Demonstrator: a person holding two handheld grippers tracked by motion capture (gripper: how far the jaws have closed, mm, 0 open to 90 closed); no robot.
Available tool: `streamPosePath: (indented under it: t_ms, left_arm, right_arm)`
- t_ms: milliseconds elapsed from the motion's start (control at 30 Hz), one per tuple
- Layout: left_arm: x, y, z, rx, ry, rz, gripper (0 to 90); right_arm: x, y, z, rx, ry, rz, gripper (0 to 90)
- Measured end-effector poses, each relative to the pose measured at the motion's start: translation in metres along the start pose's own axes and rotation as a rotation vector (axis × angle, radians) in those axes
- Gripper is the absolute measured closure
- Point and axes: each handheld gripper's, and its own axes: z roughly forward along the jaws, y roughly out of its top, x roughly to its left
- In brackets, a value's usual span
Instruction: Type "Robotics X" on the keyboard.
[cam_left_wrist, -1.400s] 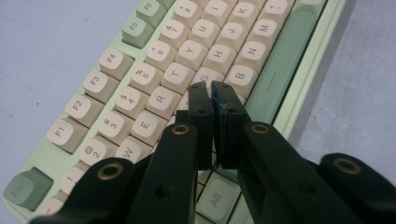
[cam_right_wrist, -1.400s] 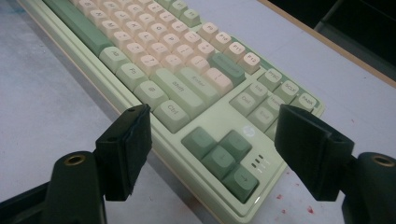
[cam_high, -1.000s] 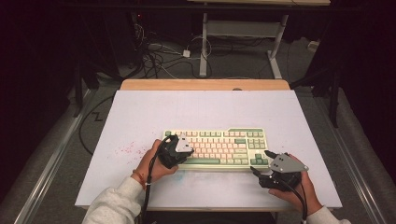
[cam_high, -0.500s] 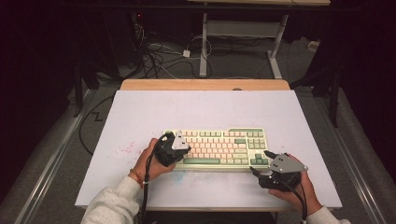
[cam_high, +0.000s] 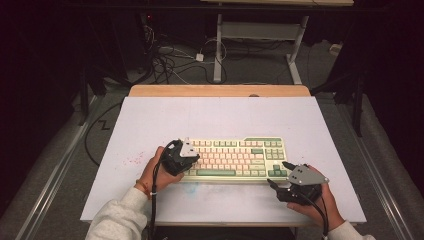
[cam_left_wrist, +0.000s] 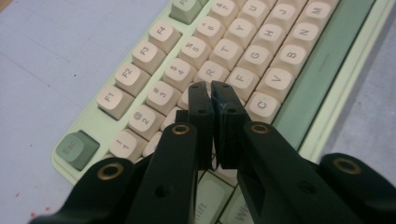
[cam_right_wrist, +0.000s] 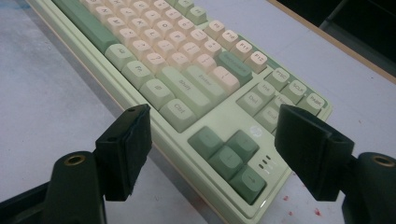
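Jaws pressed together on the left gripper (cam_left_wrist: 211, 91) above the keyboard's (cam_high: 235, 157) letter keys; spread on the right gripper (cam_right_wrist: 212, 149), near its arrow-key corner.

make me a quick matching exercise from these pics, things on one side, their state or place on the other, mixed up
Things:
1. left gripper
2. right gripper
3. keyboard
4. spacebar

States or places:
A. flat on the white table
B. jaws wide apart, nothing between them
C. long green key along the keyboard's near edge
D. jaws shut, tips over the letter keys

Pairs: 1-D, 2-B, 3-A, 4-C
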Motion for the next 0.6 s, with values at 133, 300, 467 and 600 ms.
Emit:
streamPosePath:
  t_ms: [133, 300, 467, 600]
  left_arm:
    - [0.0019, -0.0022, 0.0014, 0.010, 0.005, -0.006, 84.7]
    - [0.0019, -0.0034, 0.0029, 0.020, 0.007, -0.003, 84.7]
    - [0.0031, -0.0048, 0.0029, 0.024, 0.008, -0.008, 84.7]
    - [0.0027, -0.0043, 0.0024, 0.031, 0.006, 0.001, 84.6]
  right_arm:
    - [0.0000, -0.0002, 0.0000, 0.002, -0.002, 0.002, 28.0]
    - [0.0000, -0.0007, 0.0003, 0.003, -0.002, 0.003, 28.1]
    - [0.0006, -0.0006, 0.0008, 0.006, -0.001, 0.000, 28.1]
    - [0.0010, -0.0006, 0.0007, 0.003, 0.008, 0.001, 28.1]
